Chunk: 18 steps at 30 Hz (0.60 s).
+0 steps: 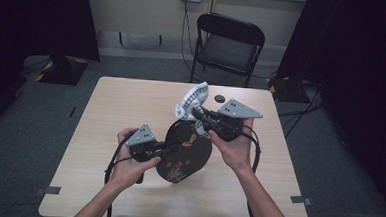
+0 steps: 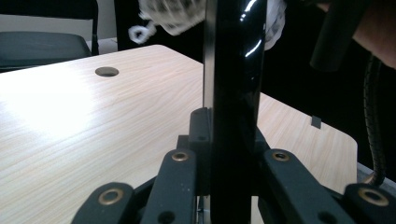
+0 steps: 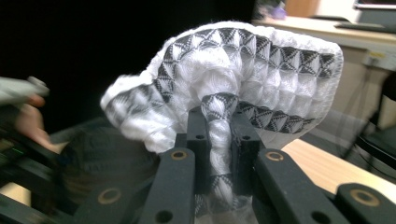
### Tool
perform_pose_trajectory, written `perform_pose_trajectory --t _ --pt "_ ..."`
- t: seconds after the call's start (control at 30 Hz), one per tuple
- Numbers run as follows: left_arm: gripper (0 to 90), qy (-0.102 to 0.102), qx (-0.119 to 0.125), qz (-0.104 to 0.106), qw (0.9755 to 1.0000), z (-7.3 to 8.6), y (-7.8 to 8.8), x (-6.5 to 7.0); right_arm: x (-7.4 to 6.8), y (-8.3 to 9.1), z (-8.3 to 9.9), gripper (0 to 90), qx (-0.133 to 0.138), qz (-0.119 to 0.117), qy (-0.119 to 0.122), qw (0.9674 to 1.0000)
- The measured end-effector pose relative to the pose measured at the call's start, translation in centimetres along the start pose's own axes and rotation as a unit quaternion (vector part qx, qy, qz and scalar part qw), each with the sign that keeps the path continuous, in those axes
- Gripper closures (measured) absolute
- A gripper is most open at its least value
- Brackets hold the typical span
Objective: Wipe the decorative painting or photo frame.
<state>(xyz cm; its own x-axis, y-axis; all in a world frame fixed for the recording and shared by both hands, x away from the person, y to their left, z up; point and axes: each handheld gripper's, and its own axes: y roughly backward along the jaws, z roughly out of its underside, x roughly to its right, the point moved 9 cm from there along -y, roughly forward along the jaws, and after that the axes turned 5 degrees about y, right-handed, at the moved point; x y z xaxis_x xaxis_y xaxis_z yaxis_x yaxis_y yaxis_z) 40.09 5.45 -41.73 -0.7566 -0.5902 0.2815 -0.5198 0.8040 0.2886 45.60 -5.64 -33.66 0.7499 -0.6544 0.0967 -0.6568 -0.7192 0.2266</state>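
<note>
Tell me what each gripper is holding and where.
Left gripper clamps the black plate by its rim; right gripper pinches a bunched fold of the white cloth.

Dim overhead lighting; dark corners in the high view. Glare on the table (image 2: 56, 112) at left; cloth (image 3: 243, 70) edges blurred.

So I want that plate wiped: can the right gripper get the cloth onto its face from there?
Probably yes. The right gripper is shut on the cloth right beside the plate, which the left gripper holds by its rim; nothing stands between them.
</note>
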Motion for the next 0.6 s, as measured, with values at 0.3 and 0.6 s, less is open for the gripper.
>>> perform_pose_trajectory --t 0.3,0.6 --pt "79.3 0.000 0.002 0.000 1.0000 0.0 -0.1 -0.2 -0.3 0.0 0.0 82.2 -0.004 -0.004 -0.002 1.0000" --pt "80.7 -0.003 0.003 0.000 1.0000 0.0 0.0 -0.2 -2.4 -0.2 -1.2 82.2 0.025 -0.029 0.002 0.9993"
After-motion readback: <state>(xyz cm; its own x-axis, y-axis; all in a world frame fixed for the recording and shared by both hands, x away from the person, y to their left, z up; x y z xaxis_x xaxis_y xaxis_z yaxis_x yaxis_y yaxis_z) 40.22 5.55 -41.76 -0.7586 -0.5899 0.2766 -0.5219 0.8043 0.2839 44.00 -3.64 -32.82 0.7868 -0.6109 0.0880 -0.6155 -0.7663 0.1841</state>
